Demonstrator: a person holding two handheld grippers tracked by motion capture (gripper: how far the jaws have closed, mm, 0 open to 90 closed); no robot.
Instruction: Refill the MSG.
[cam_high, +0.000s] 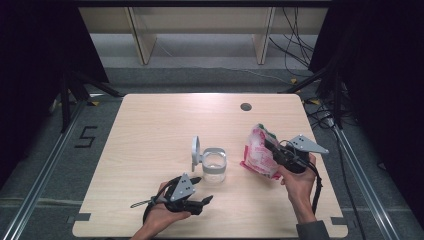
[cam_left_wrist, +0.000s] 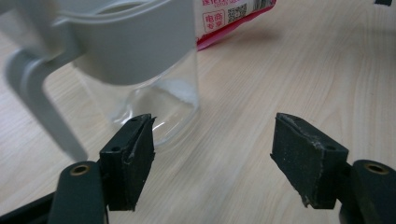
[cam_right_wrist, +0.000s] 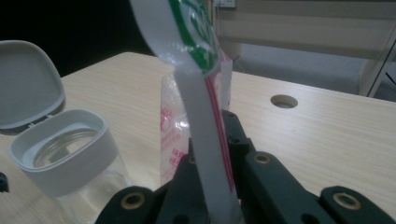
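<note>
A clear jar (cam_high: 215, 170) with a white collar stands mid-table, its hinged lid (cam_high: 195, 150) flipped up to the left. My left gripper (cam_high: 204, 189) lies low just in front of the jar, jaws open and empty. In the left gripper view the jar (cam_left_wrist: 154, 93) stands just beyond the left pad (cam_left_wrist: 130, 154), apart from it. My right gripper (cam_high: 271, 147) is shut on a pink-and-white snack bag (cam_high: 257, 150), held up off the table to the right of the jar. In the right gripper view the bag's sealed edge (cam_right_wrist: 205, 121) is pinched between the jaws, with the open jar (cam_right_wrist: 65, 154) at lower left.
The light wooden table (cam_high: 160, 120) has a round cable hole (cam_high: 245, 106) near its far edge. Dark stands and cables (cam_high: 325, 100) flank the table on the floor. Wooden furniture legs (cam_high: 142, 40) stand beyond the table.
</note>
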